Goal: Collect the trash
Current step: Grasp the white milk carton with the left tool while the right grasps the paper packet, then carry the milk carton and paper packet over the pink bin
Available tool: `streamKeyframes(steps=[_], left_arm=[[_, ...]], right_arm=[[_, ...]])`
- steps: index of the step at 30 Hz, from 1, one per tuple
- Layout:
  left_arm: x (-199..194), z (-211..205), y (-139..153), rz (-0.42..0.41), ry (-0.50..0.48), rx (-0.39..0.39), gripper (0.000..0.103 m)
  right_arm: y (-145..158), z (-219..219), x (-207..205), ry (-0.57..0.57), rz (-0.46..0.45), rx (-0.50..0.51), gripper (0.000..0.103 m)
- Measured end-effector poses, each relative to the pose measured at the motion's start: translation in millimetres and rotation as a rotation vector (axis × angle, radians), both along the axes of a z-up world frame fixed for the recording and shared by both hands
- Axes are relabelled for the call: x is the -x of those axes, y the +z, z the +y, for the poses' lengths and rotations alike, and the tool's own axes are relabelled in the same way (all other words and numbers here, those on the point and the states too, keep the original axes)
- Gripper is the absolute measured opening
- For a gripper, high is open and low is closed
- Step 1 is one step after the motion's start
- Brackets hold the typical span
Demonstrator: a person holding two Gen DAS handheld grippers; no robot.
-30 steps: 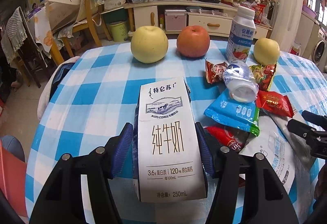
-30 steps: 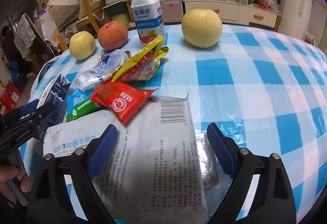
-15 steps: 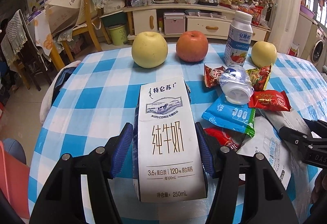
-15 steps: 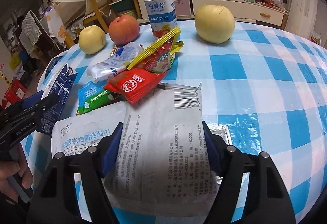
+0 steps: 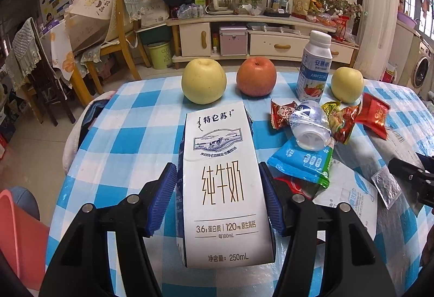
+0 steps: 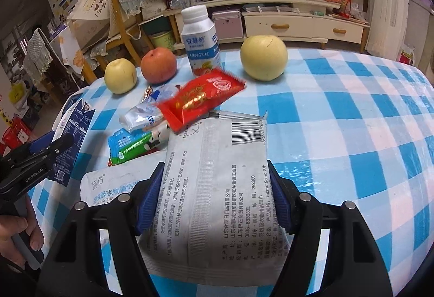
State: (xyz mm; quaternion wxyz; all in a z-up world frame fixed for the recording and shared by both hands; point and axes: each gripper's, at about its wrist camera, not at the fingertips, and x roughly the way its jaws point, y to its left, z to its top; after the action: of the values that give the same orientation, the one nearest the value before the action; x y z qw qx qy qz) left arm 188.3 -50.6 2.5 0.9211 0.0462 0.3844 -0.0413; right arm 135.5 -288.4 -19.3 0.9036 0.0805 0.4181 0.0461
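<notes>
My left gripper (image 5: 216, 166) is shut on a white milk carton (image 5: 223, 183) and holds it lengthwise just above the blue-checked tablecloth (image 5: 127, 139). In the right wrist view my right gripper (image 6: 215, 164) is shut on a grey wet-wipe packet (image 6: 217, 188), whose far end is raised. A red snack wrapper (image 6: 200, 99) rests tilted on that far end. Beside it lie a crushed plastic bottle (image 6: 141, 115), a blue-green wrapper (image 6: 130, 145) and a white wipes pack (image 6: 108, 185). A small foil sachet (image 5: 385, 185) lies close to the right gripper.
Two yellow pears (image 5: 204, 80) (image 5: 347, 84), a red apple (image 5: 256, 76) and an upright yoghurt bottle (image 5: 314, 66) stand along the table's far edge. On the floor beyond it are wooden chairs (image 5: 119, 34), a green bin (image 5: 160, 54) and a TV cabinet (image 5: 244, 36).
The right gripper has closed on the grey packet and lifted it slightly; the red wrapper has tipped up with it. The left gripper and its carton have stayed put.
</notes>
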Motion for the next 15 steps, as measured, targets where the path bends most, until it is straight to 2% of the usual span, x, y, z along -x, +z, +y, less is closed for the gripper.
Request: streamKeyframes(steps=[9,15], left_arm=[[14,4,14,-0.036,-0.011,0.014,0.062],[38,16,39,-0.087,0.013,0.033,0.062]], right_arm=[[26,4,28,0.013,-0.074,-0.005,0.071],[47,28,40,0.051,-0.138,0.068,0.071]])
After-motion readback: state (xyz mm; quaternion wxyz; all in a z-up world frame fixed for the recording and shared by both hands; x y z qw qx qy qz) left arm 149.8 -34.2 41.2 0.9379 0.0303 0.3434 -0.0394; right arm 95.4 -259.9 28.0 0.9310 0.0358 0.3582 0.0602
